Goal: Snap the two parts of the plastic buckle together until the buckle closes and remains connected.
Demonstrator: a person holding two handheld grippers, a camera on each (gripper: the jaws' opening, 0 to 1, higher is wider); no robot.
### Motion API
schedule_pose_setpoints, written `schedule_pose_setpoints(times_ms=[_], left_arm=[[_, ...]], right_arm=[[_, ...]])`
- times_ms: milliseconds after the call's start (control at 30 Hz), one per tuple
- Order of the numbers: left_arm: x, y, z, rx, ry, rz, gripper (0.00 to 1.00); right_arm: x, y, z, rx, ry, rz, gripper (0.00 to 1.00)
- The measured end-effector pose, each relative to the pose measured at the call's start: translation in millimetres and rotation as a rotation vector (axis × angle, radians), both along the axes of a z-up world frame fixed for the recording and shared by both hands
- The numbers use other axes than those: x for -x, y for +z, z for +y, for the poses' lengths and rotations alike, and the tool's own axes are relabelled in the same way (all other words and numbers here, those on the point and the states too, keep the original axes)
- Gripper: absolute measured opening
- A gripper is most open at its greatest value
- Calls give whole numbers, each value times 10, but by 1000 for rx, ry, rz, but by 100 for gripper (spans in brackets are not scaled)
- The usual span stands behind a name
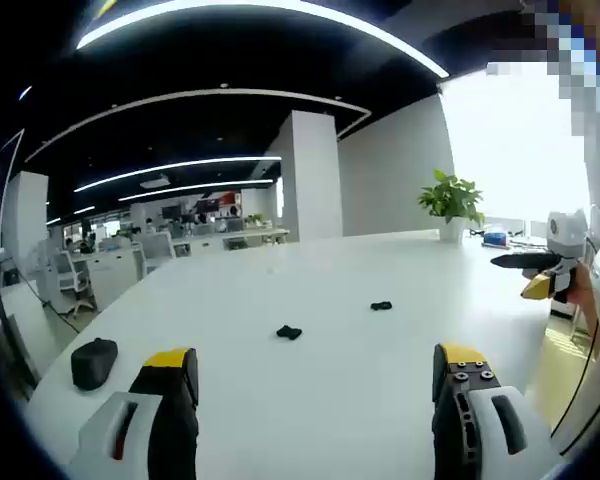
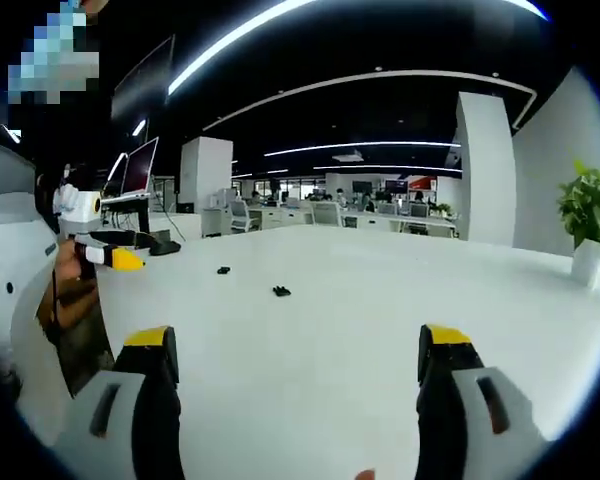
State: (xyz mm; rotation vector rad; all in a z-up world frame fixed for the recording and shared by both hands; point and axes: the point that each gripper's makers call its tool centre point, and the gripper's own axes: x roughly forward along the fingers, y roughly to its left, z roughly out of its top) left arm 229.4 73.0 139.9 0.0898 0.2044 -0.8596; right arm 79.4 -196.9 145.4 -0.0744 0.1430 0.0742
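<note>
The desk (image 1: pixel 310 380) has a smooth white top with a soft satin sheen that takes a pale reflection of the window light toward its far edge. The two buckle parts (image 1: pixel 289 332) (image 1: pixel 381 306) look like dark matt plastic; they are too small to show texture. The left gripper (image 1: pixel 320 385) and the right gripper (image 2: pixel 295 365) have hard white plastic shells, matt black jaws and yellow tips that look like smooth plastic. Near the desk's left edge lies a dark pouch (image 1: pixel 93 362) with a dull, soft-looking surface. The plant pot (image 1: pixel 451 229) at the far edge looks smooth and white.
</note>
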Motion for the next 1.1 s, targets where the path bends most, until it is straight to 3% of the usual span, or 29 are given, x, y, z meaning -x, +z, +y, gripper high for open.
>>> schedule_pose_setpoints(times_ms=[767, 1100], left_arm=[[5, -6, 29, 60, 10, 20, 99], [30, 0, 0, 69, -4, 15, 99]], right_arm=[[-365, 97, -31, 2, 92, -50, 100], [-541, 291, -143, 15, 135, -85, 100]])
